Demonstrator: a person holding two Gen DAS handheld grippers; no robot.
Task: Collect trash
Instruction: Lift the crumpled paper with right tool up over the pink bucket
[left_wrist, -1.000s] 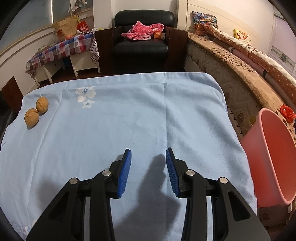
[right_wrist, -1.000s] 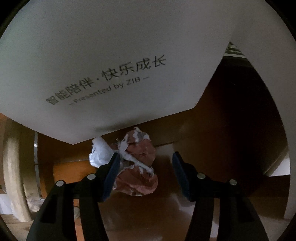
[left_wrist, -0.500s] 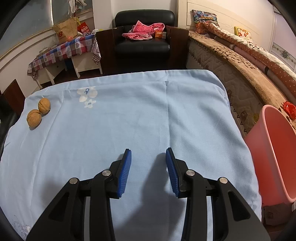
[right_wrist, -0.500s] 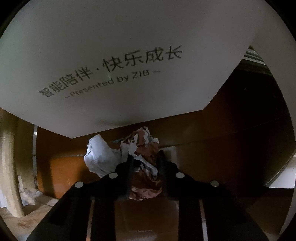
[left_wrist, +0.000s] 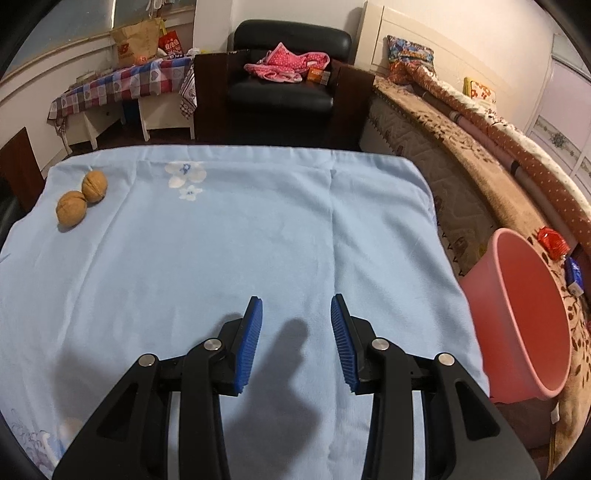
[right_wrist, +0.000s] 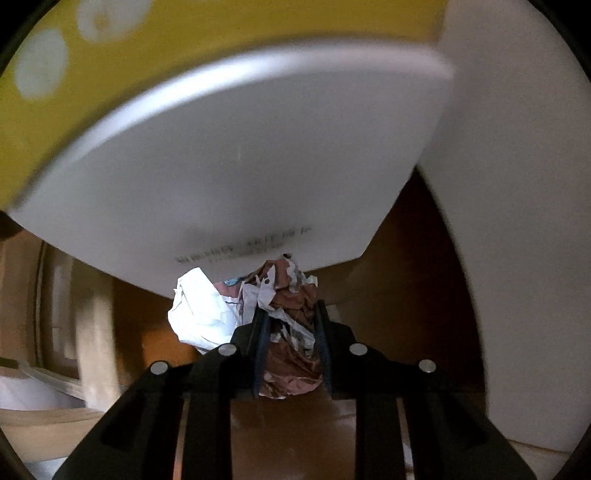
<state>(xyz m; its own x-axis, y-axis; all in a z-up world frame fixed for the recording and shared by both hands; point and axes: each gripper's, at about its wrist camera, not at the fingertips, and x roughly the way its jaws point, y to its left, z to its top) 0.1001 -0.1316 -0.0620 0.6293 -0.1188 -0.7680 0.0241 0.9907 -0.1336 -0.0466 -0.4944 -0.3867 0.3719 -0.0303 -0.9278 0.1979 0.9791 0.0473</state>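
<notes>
the crumpled paper wad, brown and white, now sits pinched between the fingers of the right gripper; a second ago those fingers stood wide apart on either side of it, and half a second ago they had closed in. since then the view has swung: the white printed board above the wad looks tilted and blurred, its lettering small and low, and a yellow dotted surface has come into sight at the top. that reads as the wad being lifted away from the brown wooden surface it lay on, though whether it is fully clear of that surface cannot be told.

so the pick looks done and the carry is the step in hand. a loose white lobe of the wad hangs out to the left of the fingers, which could snag or tear.

the left gripper hovers over the light blue tablecloth, fingers apart and holding nothing, much as before. two walnuts lie at the cloth's far left corner. the pink plastic bin stands just off the table's right edge, the likely place for the wad.
</notes>
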